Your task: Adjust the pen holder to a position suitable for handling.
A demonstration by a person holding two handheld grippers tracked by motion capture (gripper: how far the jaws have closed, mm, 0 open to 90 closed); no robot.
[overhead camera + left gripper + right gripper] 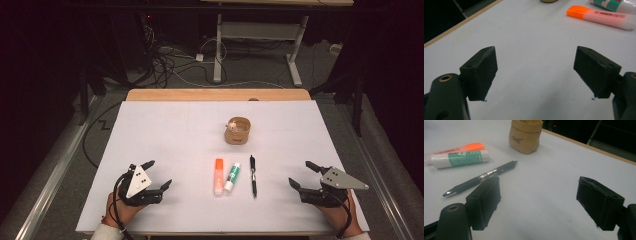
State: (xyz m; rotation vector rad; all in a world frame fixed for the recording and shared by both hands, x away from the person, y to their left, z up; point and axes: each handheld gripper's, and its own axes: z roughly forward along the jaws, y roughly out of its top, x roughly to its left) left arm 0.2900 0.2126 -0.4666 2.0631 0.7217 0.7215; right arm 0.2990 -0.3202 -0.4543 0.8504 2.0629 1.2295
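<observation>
My right gripper (298,175), wide open like the left gripper (159,174), sits nearer the pen (253,175), whose long axis points toward the pouch (237,130) (tip toward me).

Bare table (165,135) lies open around the highlighter (219,176), glue stick (232,177) and pen (253,175).

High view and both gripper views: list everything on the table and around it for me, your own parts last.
Highlighter: 1, orange and pink, table centre, touching the glue stick.
Glue stick: 1, white and green, right of the highlighter.
Pen: 1, black, right of the glue stick.
Pouch: 1, tan, open-topped, behind the three.
Table: 1, white top.
Cables: several, on the floor beyond.
Left gripper: 1, black, open, near left.
Right gripper: 1, black, open, near right.
</observation>
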